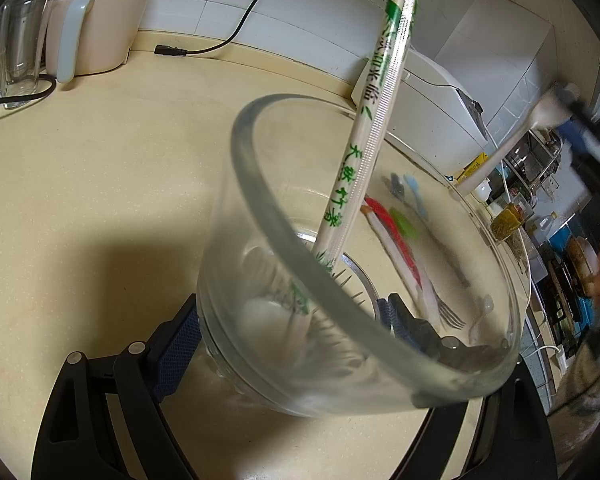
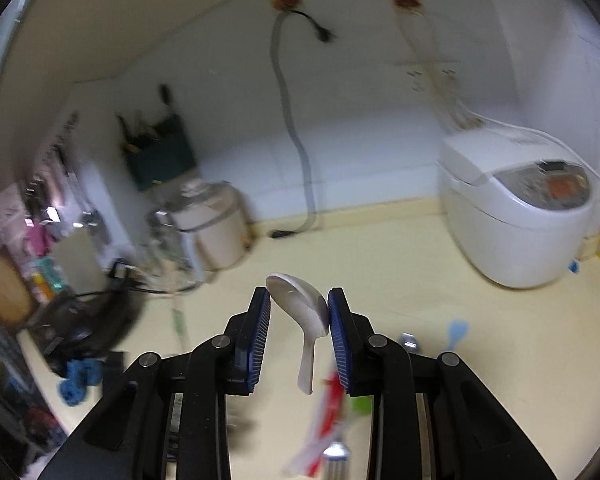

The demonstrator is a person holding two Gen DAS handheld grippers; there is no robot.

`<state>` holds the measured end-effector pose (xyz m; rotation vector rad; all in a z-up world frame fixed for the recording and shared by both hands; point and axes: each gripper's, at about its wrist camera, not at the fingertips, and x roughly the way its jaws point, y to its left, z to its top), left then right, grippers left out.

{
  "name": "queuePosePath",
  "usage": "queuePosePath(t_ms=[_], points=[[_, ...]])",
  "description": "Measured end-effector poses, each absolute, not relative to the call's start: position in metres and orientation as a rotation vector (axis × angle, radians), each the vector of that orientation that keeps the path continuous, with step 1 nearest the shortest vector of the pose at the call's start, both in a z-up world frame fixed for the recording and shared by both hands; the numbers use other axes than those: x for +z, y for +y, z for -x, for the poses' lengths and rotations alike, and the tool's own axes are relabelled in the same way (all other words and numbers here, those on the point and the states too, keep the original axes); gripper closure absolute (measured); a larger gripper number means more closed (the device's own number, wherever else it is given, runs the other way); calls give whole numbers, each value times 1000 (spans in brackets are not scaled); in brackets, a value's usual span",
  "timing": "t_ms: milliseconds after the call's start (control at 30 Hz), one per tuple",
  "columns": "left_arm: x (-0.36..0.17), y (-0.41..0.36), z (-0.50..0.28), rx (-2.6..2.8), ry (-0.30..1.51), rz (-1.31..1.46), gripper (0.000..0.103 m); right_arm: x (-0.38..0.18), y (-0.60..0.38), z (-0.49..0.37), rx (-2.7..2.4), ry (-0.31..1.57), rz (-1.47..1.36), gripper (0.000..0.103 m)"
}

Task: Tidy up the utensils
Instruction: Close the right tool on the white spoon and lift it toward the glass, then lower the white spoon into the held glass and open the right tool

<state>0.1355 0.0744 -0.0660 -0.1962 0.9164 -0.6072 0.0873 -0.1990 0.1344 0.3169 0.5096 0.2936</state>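
Two grippers are in my feeds. My left gripper (image 1: 292,320) is clamped on a clear glass bowl (image 1: 351,280), one blue pad (image 1: 180,344) pressed on its outer wall and the other seen through the glass on the far side; the bowl is tilted with its mouth toward the camera. Inside it stands a wrapped pair of chopsticks (image 1: 373,120), white paper with green characters, leaning up over the rim toward the wall, with a pale rounded piece low in the bowl that I cannot make out.

My right gripper (image 2: 298,332) holds a white ceramic soup spoon (image 2: 301,308) by its bowl, handle hanging down between the pads, above the countertop (image 2: 419,248). In the left view the same spoon (image 1: 511,140) shows blurred near the counter's right edge.

Through the glass, still lying on the counter toward its front edge, I see a red-wrapped utensil (image 1: 395,236), a green piece (image 1: 405,222), a blue plastic spoon (image 1: 415,194) and a metal fork (image 1: 447,312). The right view shows the fork (image 2: 335,456) and red wrapper (image 2: 327,412) blurred below the jaws.

A white rice cooker (image 2: 515,208) sits by the wall toward the right back corner, a cream kettle (image 1: 96,16) toward the left back corner.
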Motion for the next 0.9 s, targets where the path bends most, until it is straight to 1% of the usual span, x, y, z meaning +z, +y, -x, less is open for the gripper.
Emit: queuePosePath(t_ms=[200, 333, 633, 900], points=[[-66, 74, -136, -607, 916, 196, 13, 170, -169, -85, 456, 456, -332, 73], [-66, 74, -136, -607, 916, 196, 13, 176, -148, -90, 537, 472, -339, 73], [-66, 74, -136, -607, 916, 196, 13, 151, -101, -104, 608, 578, -288, 73], [-66, 74, -136, -607, 916, 196, 13, 122, -67, -121, 616, 740, -195, 73]])
